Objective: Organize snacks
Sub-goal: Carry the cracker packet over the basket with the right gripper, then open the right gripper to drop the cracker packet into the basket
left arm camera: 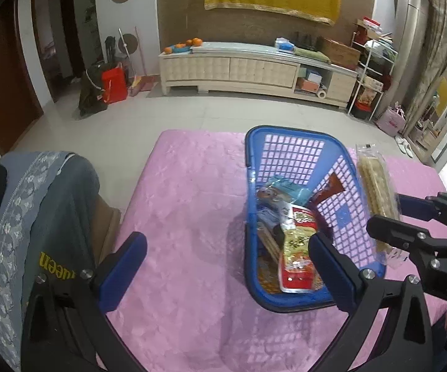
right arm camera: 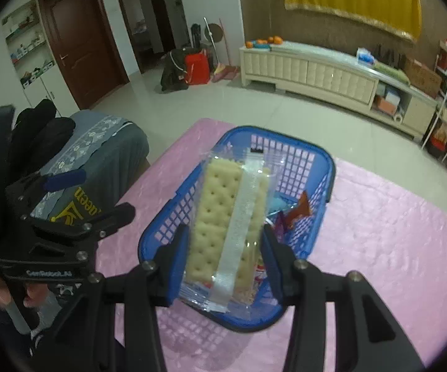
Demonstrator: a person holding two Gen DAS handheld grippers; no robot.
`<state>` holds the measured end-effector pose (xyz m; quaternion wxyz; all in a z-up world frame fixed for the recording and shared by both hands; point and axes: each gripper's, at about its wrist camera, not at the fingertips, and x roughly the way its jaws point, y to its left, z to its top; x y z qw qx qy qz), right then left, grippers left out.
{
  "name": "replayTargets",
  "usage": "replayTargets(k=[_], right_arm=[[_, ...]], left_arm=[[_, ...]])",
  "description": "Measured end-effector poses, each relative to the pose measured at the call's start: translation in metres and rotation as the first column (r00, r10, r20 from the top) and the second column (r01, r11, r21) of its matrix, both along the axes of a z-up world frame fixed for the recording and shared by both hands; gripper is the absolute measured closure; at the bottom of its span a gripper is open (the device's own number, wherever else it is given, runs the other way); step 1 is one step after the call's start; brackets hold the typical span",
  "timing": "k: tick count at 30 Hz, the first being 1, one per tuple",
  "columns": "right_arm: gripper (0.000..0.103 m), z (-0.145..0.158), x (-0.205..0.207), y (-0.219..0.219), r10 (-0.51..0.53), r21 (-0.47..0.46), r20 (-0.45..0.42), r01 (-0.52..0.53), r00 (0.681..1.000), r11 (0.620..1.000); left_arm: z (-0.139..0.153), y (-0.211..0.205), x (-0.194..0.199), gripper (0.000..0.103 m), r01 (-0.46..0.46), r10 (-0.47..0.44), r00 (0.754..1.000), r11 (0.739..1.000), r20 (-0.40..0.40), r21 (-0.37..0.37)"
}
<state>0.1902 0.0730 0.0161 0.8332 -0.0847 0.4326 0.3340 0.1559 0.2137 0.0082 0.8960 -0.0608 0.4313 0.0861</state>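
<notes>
Gripping a clear-wrapped cracker pack (right arm camera: 228,223) above the basket, right gripper (right arm camera: 226,257) clamped on it, left gripper (left arm camera: 228,266) spread wide and empty, blue mesh basket (left arm camera: 256,142) on pink cloth (left arm camera: 189,192) held red-gold packet (left arm camera: 297,248), blue wrappers (left arm camera: 285,190), brown wrapper (left arm camera: 332,187).

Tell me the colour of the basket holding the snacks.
Blue basket, clearest in the left wrist view.
</notes>
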Motion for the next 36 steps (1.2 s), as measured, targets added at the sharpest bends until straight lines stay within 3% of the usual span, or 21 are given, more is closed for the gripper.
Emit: replayTargets(k=[8,15,22,25,27,36], right_arm=[[0.053,-0.04,0.038,0.015,-0.032,0.005,-0.124,0.033,0.992,0.999],[0.053,-0.068,0.066,0.026,-0.054,-0.069,-0.141,0.045,0.988,0.997],[0.053,-0.072,0.08,0.041,-0.04,-0.147,-0.068,0.029,0.997,0.989],[0.045,-0.07,0.076,0.048,-0.016,-0.215,0.039,0.024,0.999,0.976],[0.024,-0.07,0.075,0.05,0.005,-0.233,0.088,0.016,0.996,0.972],[0.018,-0.052,0.068,0.01,-0.071,-0.161,0.05,0.078,0.996,0.984]], left_arm=[[-0.017,0.012,0.016,0.0,-0.007,0.007,1.0,1.0,-0.021,0.003],[-0.036,0.018,0.035,0.0,-0.015,0.015,0.998,1.0,-0.061,-0.003],[-0.051,0.021,0.048,0.0,-0.012,0.014,0.996,1.0,-0.091,0.023],[-0.055,0.024,0.049,0.0,-0.016,0.017,0.995,1.0,-0.094,0.011],[-0.055,0.023,0.048,0.0,-0.02,0.021,0.996,1.0,-0.092,0.009],[-0.041,0.014,0.034,0.0,-0.018,0.018,0.997,1.0,-0.077,0.004]])
